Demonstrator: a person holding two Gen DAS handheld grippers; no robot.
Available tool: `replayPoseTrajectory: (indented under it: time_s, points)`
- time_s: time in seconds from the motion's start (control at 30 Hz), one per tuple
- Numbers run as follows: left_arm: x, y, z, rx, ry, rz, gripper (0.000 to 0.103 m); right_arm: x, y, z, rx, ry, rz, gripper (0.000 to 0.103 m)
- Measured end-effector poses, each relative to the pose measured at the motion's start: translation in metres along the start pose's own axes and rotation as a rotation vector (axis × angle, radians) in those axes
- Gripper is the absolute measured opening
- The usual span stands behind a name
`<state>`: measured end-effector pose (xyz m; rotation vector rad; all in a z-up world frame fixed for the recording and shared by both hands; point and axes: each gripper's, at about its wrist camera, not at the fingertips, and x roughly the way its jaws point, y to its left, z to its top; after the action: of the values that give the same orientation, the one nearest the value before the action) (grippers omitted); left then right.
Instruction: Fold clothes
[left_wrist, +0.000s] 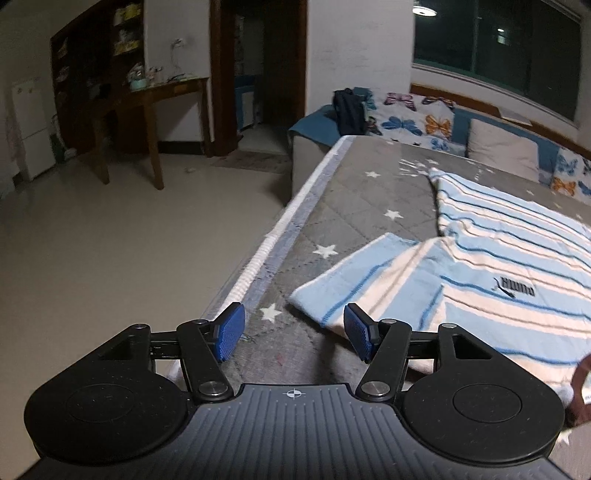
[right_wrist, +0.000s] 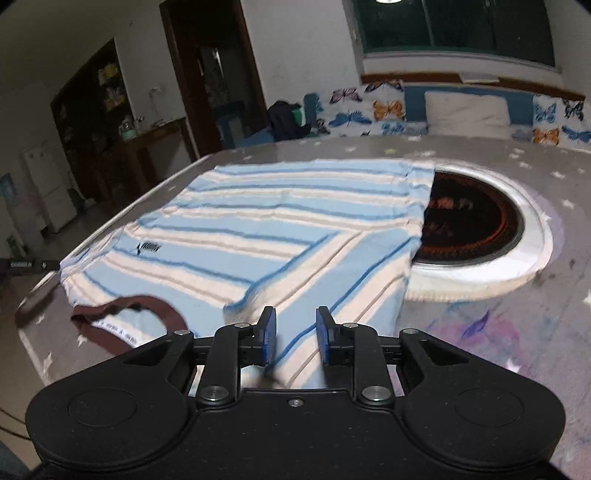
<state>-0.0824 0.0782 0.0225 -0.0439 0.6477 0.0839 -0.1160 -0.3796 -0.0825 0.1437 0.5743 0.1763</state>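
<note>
Lying flat on bed: striped shirt. L tool open nr bed's left edge; R tool apart over sleeve, not gripping.

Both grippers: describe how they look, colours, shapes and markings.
The left gripper and right gripper match: black linkage arms with silver pivot screws, ribbed blue pads, round black discs on either side. The left body is grey, ribbed, with a crosshair mark. No cables or sleeves visible.

Grey star-print bed: striped shirt flat, partly over round mat.
</note>
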Motion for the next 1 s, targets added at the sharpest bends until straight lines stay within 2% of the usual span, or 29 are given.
replayPoseTrajectory:
  time_s: [0.07, 0.2, 0.3, 0.33, 0.4, 0.57, 0.63, 0.7, 0.83, 0.87, 0.93, 1.0]
  points:
    - [0.005, 0.003, 0.002, -0.027, 0.013, -0.007, 0.06, 0.0, -0.001, 0.0, 0.006, 0.001, 0.002, 0.027]
    - [0.017, 0.004, 0.004, -0.07, 0.049, -0.047, 0.047, 0.0, -0.001, 0.0, 0.013, 0.002, 0.005, 0.027]
    - [0.021, 0.004, 0.006, -0.087, 0.045, -0.046, 0.041, 0.0, 0.001, -0.001, -0.001, 0.003, 0.001, 0.03]
    - [0.022, 0.004, 0.007, -0.095, 0.044, -0.047, 0.038, 0.0, 0.001, -0.001, -0.001, 0.003, 0.001, 0.03]
    - [0.025, 0.003, 0.009, -0.108, 0.047, -0.063, 0.014, 0.001, 0.002, -0.001, -0.001, 0.002, 0.001, 0.03]
    - [0.024, 0.003, 0.01, -0.168, 0.017, -0.077, 0.004, 0.001, 0.003, -0.003, -0.001, 0.001, 0.001, 0.03]
    - [0.015, 0.005, 0.012, -0.208, -0.026, -0.117, 0.004, 0.001, 0.003, -0.003, -0.001, 0.001, 0.0, 0.03]
    - [0.001, 0.001, 0.015, -0.195, -0.085, -0.171, 0.004, 0.002, 0.003, -0.003, 0.0, 0.001, 0.0, 0.03]
    - [-0.031, -0.026, 0.024, -0.09, -0.208, -0.307, 0.004, 0.002, 0.004, -0.004, 0.0, 0.0, 0.0, 0.031]
    - [-0.035, -0.032, 0.024, -0.069, -0.22, -0.343, 0.004, 0.002, 0.004, -0.004, 0.0, 0.0, 0.0, 0.032]
    - [-0.045, -0.053, 0.024, -0.012, -0.239, -0.463, 0.004, 0.002, 0.005, -0.005, 0.0, -0.001, 0.0, 0.032]
    - [-0.047, -0.071, 0.019, 0.04, -0.221, -0.542, 0.004, 0.003, 0.005, -0.005, 0.0, -0.001, 0.0, 0.033]
